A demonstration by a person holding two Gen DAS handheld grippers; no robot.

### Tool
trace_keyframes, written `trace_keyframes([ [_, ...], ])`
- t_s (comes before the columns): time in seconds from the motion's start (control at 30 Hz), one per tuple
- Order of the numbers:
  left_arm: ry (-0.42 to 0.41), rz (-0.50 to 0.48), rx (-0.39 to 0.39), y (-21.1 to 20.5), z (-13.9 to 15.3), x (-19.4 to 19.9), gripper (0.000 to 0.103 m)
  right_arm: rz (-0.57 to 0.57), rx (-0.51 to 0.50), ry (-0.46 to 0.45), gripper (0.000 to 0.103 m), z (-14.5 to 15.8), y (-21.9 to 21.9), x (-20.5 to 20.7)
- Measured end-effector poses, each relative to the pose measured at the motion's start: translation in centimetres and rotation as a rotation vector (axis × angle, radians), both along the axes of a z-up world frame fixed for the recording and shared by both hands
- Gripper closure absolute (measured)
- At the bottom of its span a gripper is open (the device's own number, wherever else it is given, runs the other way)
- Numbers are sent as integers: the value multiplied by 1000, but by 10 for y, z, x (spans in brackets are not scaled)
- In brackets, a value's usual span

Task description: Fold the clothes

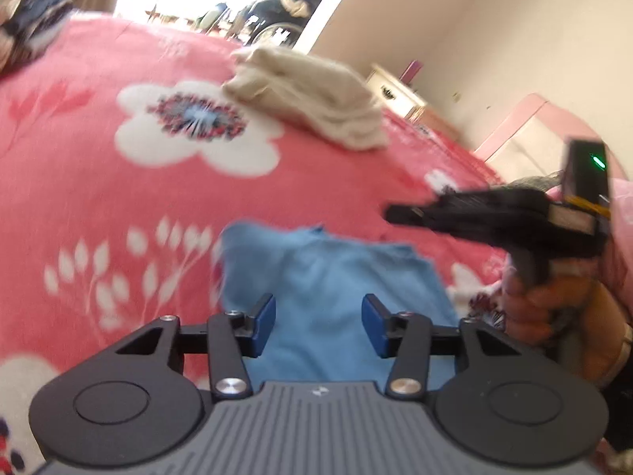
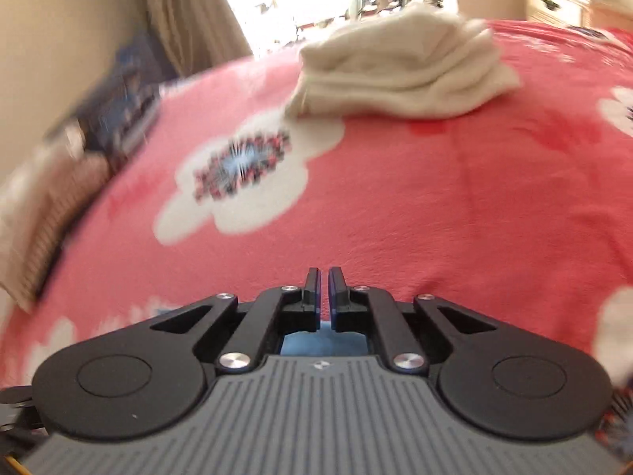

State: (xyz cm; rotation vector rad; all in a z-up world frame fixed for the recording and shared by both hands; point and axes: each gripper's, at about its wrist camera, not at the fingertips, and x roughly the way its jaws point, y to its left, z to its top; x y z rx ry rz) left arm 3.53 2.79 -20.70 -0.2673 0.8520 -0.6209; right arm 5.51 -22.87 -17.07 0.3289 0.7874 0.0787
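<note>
On the pink flowered blanket (image 1: 99, 182) a blue garment (image 1: 336, 277) lies flat right under the left gripper (image 1: 319, 326), whose fingers stand well apart over the cloth without touching it. At three o'clock of that view a hand (image 1: 554, 304) holds the right gripper (image 2: 323, 297), its fingers drawn nearly together with only a thin slit between them and a bit of blue cloth showing beneath their base, though I cannot tell whether anything is pinched. A folded cream pile (image 1: 312, 95) sits on the blanket at about twelve o'clock, well apart from the blue garment.
</note>
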Motion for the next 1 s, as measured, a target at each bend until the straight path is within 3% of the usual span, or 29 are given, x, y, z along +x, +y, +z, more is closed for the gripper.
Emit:
trace_keyframes([
  [0.13, 64, 44, 79, -14, -9, 23, 54, -35, -22, 81, 98, 0, -24, -25],
  [0.23, 160, 87, 148, -19, -18, 38, 60, -55, -60, 174, 103, -32, -34, -16],
  [0.3, 177, 102, 156, -20, -13, 38, 56, -77, -66, 213, 103, -49, -40, -10],
  [0.43, 204, 115, 208, -26, -10, 35, 55, -97, -75, 117, 99, -19, -31, -23],
  [0.53, 202, 116, 273, -36, -11, 33, 55, 10, -59, 110, 99, -15, -20, -25],
  [0.6, 199, 123, 315, -42, -10, 31, 55, 65, -82, 174, 101, -32, -17, -13],
  [0.7, 188, 123, 364, -50, -8, 29, 55, -37, -40, 184, 103, -31, -39, -10],
  [0.77, 181, 122, 396, -55, -7, 28, 55, -79, -10, 180, 98, -27, -49, -10],
  [1.0, 159, 105, 473, -66, -5, 23, 54, 153, -20, 231, 100, -22, -27, -21],
])
